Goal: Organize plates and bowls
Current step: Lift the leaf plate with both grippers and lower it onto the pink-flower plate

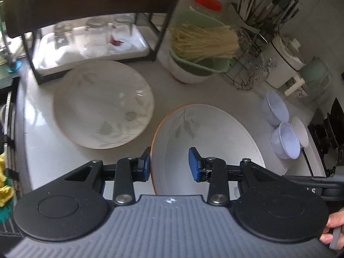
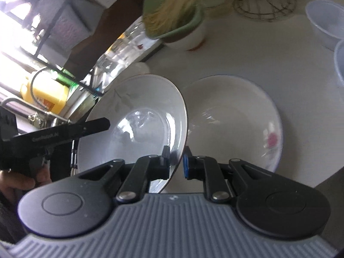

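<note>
Nearest in the left wrist view, the left gripper stands wide, its blue pads either side of the near rim of a leaf-patterned plate; the left pad sits just outside the orange-edged rim and the right pad over the plate's inside, neither pressing it. The plate's near edge is hidden under the gripper body.

In the right wrist view, the right gripper is narrow and pinches the rim of a tilted leaf plate lifted off the bench. The plate's lower edge is cut off behind the fingers, and the other gripper's black body crosses its left side. Whether this is the same plate seen between the left pads cannot be told.

Just right of it, a flowered plate lies flat on the bench, its left rim hidden behind the tilted one and its near edge close to the bench's front edge.

In the left view a second leaf plate lies flat, near the first, with bare bench between them. To the right, three small pale bowls cluster near the bench edge, one partly hidden behind another.

Further back stand a black shelf rack holding blurred glasses, a green colander with dry noodles on a white bowl, and a wire stand. The utensil holder behind is too blurred to read.
</note>
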The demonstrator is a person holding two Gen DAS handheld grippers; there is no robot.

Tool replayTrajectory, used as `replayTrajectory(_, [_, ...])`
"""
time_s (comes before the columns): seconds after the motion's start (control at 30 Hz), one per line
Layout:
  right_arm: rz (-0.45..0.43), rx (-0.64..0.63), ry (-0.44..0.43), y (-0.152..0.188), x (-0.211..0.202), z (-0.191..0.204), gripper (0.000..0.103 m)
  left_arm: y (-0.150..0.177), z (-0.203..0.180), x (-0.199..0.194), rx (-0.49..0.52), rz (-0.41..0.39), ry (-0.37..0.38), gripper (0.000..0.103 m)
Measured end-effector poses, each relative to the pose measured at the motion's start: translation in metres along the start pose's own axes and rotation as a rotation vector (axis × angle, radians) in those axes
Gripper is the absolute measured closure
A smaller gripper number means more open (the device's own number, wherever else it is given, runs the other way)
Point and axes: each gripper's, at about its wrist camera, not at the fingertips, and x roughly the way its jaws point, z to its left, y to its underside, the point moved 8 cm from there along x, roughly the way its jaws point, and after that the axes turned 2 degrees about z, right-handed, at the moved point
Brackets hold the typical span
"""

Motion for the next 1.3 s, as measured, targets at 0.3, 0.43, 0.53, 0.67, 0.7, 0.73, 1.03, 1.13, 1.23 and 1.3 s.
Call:
replayTrajectory(0.3, [0.037, 0.006, 0.02, -0.014, 0.003, -0.046, 0.087, 0.003, -0.034, 0.048, 0.04, 0.074, -0.111, 0.063])
replayTrajectory(0.43, [0.06, -0.015, 0.027, -0.018, 0.008, -0.056, 0.087, 0.009, -0.039, 0.063, 0.043, 0.106, -0.172, 0.063])
replayTrajectory(0.53, [0.077, -0.036, 0.012, -0.02, 0.011, -0.063, 0.087, 0.012, -0.039, 0.067, 0.02, 0.114, -0.203, 0.064])
replayTrajectory(0.67, [0.104, -0.057, 0.001, -0.02, 0.02, -0.066, 0.087, 0.018, -0.039, 0.074, 0.006, 0.133, -0.251, 0.064])
replayTrajectory(0.7, [0.11, -0.062, 0.002, -0.02, 0.021, -0.067, 0.087, 0.02, -0.038, 0.076, -0.002, 0.135, -0.258, 0.064])
replayTrajectory(0.73, [0.114, -0.071, 0.006, -0.02, 0.023, -0.067, 0.087, 0.021, -0.037, 0.078, -0.013, 0.135, -0.265, 0.064])
replayTrajectory(1.03, [0.09, -0.148, 0.013, -0.03, 0.029, -0.069, 0.087, 0.029, -0.036, 0.086, -0.025, 0.152, -0.327, 0.065])
replayTrajectory(1.13, [0.065, -0.184, 0.045, -0.032, 0.03, -0.066, 0.087, 0.029, -0.038, 0.089, -0.032, 0.155, -0.333, 0.065])
replayTrajectory(1.23, [0.044, -0.194, 0.057, -0.035, 0.027, -0.069, 0.088, 0.028, -0.041, 0.093, -0.026, 0.149, -0.348, 0.065])
replayTrajectory(1.3, [0.03, -0.218, 0.058, -0.035, 0.025, -0.069, 0.089, 0.028, -0.041, 0.092, -0.024, 0.14, -0.379, 0.065])
